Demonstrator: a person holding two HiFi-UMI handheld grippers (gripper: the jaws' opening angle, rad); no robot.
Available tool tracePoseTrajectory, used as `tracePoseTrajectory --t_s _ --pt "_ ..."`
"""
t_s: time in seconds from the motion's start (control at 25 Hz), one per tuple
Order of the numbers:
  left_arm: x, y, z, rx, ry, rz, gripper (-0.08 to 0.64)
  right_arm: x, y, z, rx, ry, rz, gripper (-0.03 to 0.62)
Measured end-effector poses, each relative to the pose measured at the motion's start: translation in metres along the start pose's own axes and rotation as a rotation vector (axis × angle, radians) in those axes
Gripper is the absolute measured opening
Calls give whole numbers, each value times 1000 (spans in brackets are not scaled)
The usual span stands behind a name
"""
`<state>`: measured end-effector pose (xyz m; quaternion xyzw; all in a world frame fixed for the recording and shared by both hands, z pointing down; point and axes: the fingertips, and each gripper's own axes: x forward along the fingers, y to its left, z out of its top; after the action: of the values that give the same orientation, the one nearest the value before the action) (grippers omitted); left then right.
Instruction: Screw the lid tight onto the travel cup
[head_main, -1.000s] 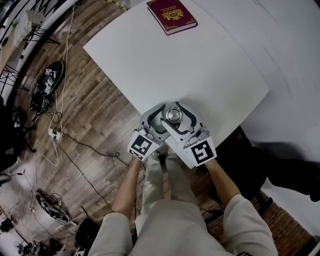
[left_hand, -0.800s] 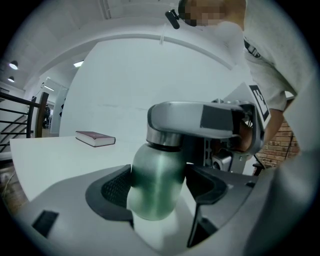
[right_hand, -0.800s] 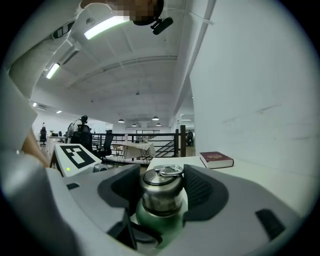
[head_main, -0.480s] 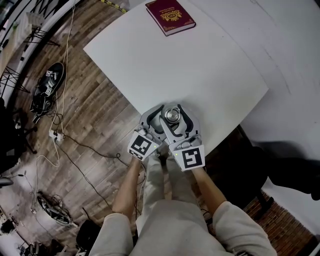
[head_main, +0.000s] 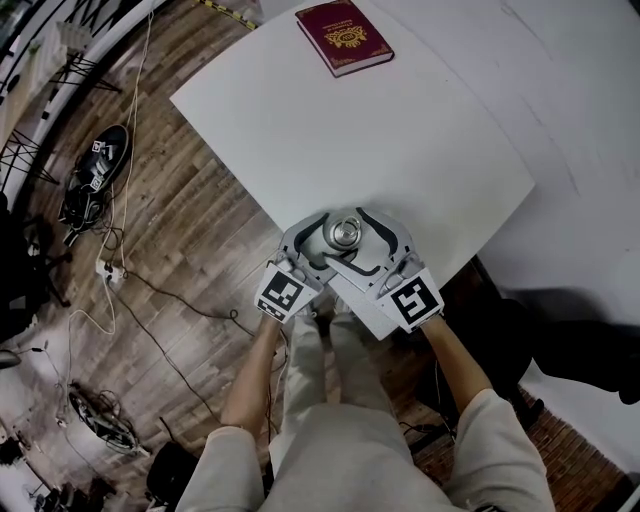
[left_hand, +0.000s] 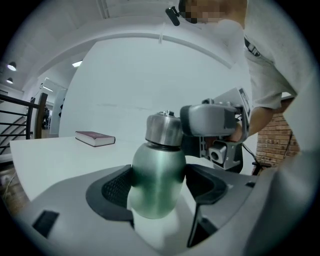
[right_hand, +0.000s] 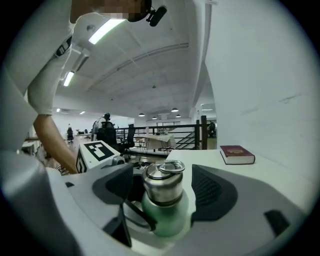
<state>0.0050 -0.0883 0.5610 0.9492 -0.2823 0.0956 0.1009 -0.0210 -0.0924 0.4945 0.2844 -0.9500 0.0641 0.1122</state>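
Travel cup (left_hand: 156, 185) upright, lid (left_hand: 163, 129) topmost

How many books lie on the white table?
1: a dark red book near the far edge of the white table. Nothing in view could hide another.

A white table (head_main: 400, 120) stood on a wood-plank floor (head_main: 190, 220), close against a white wall (right_hand: 260, 65). A red book (head_main: 344, 35) lay near the table's far corner. Cables (head_main: 100, 420) lay coiled on the floor. Brick (left_hand: 272, 142) showed low on one side. Farther off, a black railing (right_hand: 165, 136) ran under a white ceiling (right_hand: 150, 65) with round lamps (right_hand: 174, 110) and a long strip light (right_hand: 107, 30).
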Motion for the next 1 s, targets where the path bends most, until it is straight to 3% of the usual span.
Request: tracePoseTrajectory --t_s 0.24,0.44,0.76,1.0 --pt "1 1 -2 21 12 0 331 10 10 0 -120 75 245 351" --pt "2 3 -2 29 17 -1 331 20 14 -1 -209 122 355 333" --pt "0 3 -3 39 23 -7 331 22 16 -2 -205 150 447 261" --pt "0 3 -4 48 24 -6 330 23 13 -1 -184 114 377 258"
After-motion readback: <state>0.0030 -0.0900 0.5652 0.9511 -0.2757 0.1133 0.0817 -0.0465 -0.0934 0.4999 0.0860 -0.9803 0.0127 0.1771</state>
